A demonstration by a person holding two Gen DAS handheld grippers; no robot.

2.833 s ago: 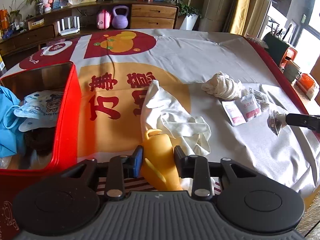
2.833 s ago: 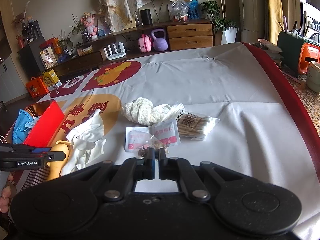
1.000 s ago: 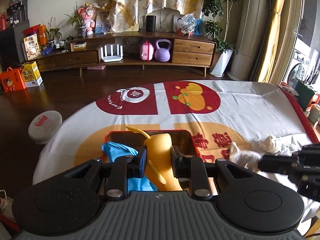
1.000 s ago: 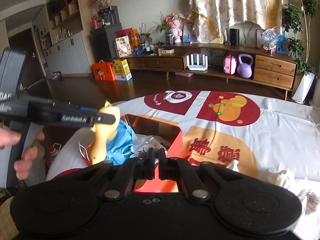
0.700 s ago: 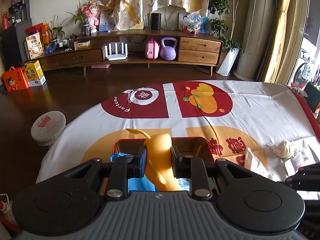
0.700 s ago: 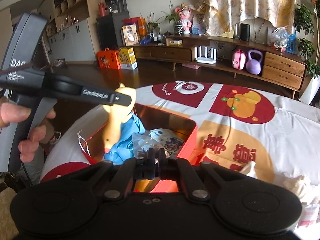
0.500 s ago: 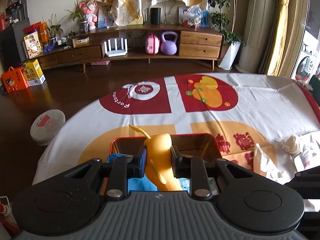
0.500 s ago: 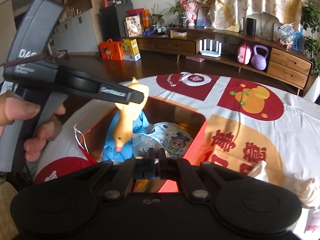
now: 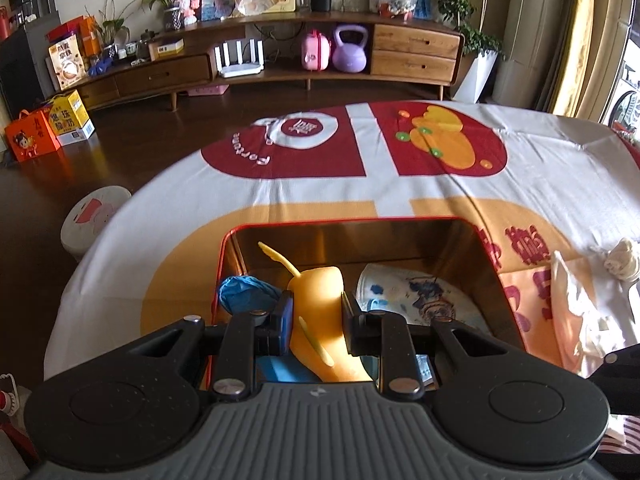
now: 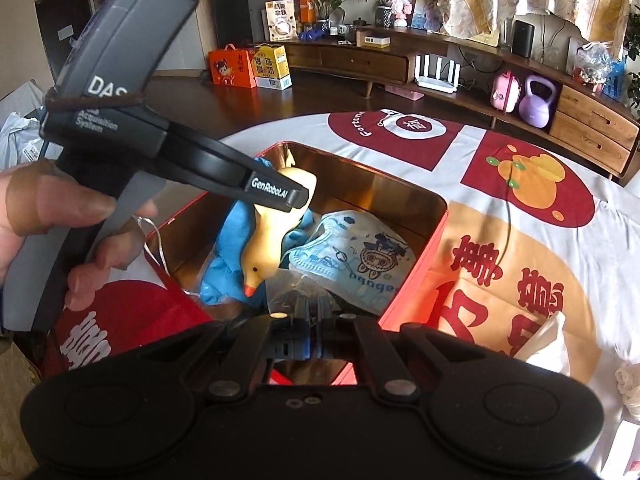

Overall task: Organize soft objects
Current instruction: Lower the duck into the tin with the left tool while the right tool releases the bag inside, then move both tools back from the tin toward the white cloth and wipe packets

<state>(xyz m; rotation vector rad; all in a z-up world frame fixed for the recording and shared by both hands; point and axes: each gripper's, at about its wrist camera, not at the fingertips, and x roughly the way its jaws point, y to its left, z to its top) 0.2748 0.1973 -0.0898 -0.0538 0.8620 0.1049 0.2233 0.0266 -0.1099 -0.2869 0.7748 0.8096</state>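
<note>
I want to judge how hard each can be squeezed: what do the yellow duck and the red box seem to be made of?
Yellow duck: looks like soft rubber or vinyl, with a smooth matte skin and one moulded colour; softness itself can't be seen. Red box: probably tin-plate metal, with a glossy red outside and a mirror-like golden inside that reflects its contents.

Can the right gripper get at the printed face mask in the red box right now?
Probably not: the right gripper is shut on a clear plastic bag just above the face mask in the red box.
</note>
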